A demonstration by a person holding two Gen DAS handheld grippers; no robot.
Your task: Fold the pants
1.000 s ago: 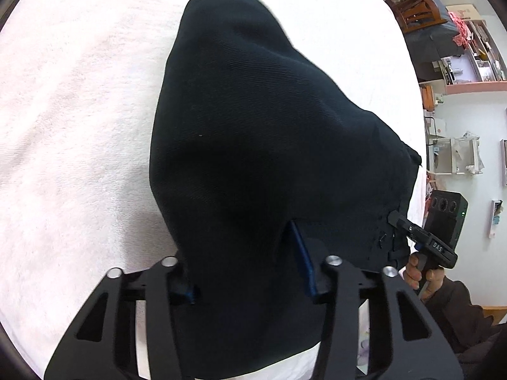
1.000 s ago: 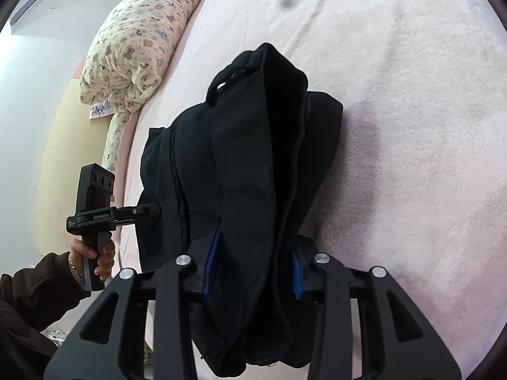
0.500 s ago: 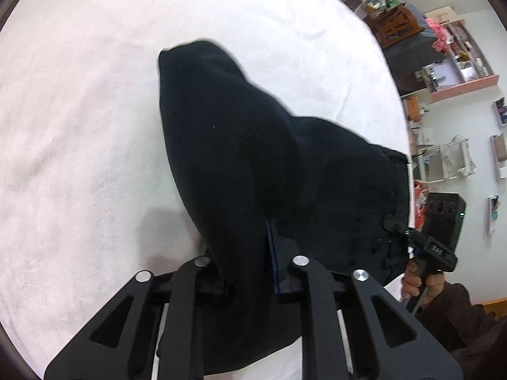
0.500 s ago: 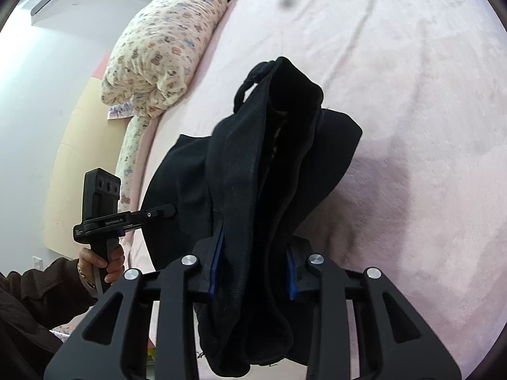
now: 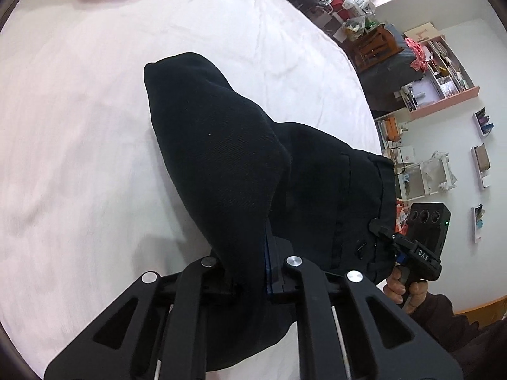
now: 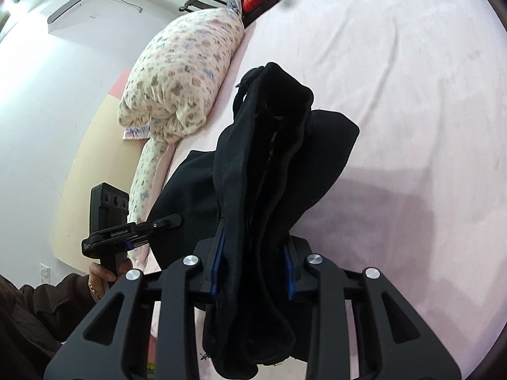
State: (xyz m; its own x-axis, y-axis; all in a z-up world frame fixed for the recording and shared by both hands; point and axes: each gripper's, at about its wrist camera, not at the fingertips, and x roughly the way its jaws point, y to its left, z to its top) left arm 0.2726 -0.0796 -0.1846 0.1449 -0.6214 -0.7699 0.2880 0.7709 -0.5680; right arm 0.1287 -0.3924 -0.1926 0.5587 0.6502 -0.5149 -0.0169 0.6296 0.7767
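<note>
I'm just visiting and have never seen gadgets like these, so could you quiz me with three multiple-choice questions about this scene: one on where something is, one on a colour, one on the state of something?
1. Where does the floral pillow lie?
A. At the edge of the bed, by the wall
B. On a shelf
C. Under the pants

2. What colour are the pants?
A. Red
B. Black
C. White

3. What are the left gripper and right gripper doing?
A. Both open, holding nothing
B. Only one clamped on cloth
C. Both clamped on the pants

Answers:
1. A: the right wrist view shows it along the bed's edge beside the white wall.
2. B: the cloth is black against the pale pink bed.
3. C: in each view, black cloth is pinched between the fingers.
</note>
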